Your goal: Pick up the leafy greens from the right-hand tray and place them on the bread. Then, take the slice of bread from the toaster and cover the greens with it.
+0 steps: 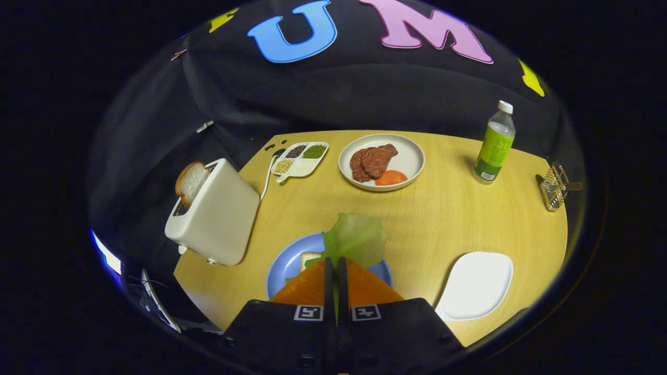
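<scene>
The orange fingers (312,286) were pinched together on the lettuce leaf (355,237), the gripper (336,268) clamping its near edge while the rest of the leaf fanned out just beyond the tips. Right under it sat the blue plate (286,263), a corner of bread (308,258) peeking out beside the left finger. To the near right lay a white tray (477,284), bare. On the left stood the white toaster (216,213), a bread slice (191,182) poking from its slot. Farther across the wooden table (443,213) sat a round plate (411,156) with meat (371,160) and tomato (391,177), a divided dish (302,166) to its left, a green-labelled bottle (494,143) to the far right, and a small wire rack (553,188) beyond that.
</scene>
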`<state>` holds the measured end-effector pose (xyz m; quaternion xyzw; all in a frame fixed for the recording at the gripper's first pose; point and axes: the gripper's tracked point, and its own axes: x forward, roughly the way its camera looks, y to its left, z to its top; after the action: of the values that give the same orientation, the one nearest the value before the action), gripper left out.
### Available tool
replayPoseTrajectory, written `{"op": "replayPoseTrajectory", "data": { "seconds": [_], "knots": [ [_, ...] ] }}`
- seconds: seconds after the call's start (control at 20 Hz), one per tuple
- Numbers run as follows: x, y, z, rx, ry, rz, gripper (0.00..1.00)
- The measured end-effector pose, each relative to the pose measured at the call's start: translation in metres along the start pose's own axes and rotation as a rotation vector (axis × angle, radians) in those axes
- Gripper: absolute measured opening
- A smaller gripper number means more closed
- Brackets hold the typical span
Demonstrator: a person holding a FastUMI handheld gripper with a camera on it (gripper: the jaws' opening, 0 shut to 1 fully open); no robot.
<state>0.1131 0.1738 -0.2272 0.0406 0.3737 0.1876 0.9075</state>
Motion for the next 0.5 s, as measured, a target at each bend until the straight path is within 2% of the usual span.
{"op": "replayPoseTrajectory", "data": {
  "seconds": [0.5],
  "knots": [
    [0.05, 0.007, -0.031, -0.004, 0.066, -0.028, 0.07]
  ]
}}
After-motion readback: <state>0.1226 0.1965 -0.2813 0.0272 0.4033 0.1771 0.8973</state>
